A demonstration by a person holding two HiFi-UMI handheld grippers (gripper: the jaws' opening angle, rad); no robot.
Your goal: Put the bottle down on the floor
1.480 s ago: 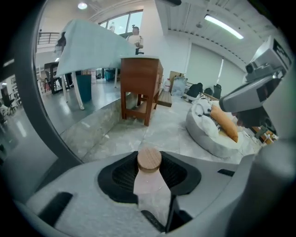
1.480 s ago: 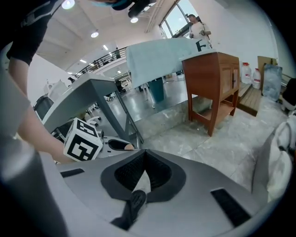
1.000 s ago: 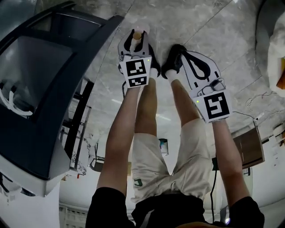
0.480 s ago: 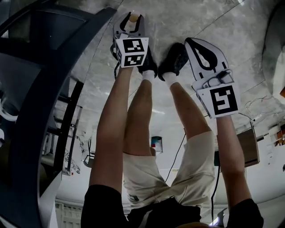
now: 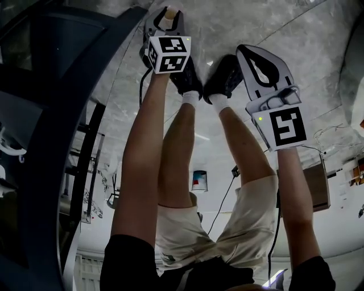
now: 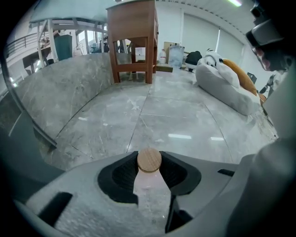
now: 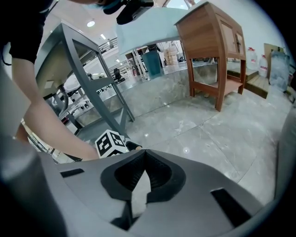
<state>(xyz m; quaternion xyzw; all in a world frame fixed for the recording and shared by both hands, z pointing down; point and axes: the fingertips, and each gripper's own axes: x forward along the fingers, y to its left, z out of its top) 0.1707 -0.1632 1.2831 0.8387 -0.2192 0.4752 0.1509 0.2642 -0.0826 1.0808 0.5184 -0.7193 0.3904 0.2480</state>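
A clear bottle (image 6: 149, 178) with a round wooden cap (image 6: 149, 160) sits between the jaws of my left gripper (image 6: 149, 162), which is shut on it. In the head view the left gripper (image 5: 168, 16) reaches far out over the grey marble floor (image 5: 296, 34), and only the pale cap (image 5: 169, 20) of the bottle shows between the jaws. My right gripper (image 5: 243, 52) hangs beside the person's shoes, shut with nothing in it. In the right gripper view its tips (image 7: 144, 153) meet, and the left gripper's marker cube (image 7: 110, 142) shows just beyond.
A dark grey table frame (image 5: 68, 91) stands close on the left. The person's black shoes (image 5: 223, 77) rest on the floor between the grippers. Farther off are a wooden cabinet (image 6: 134, 39) and a white beanbag (image 6: 222, 83).
The left gripper with the bottle has moved farther out and up in the head view. The right gripper has shifted slightly. The table frame now fills more of the left side.
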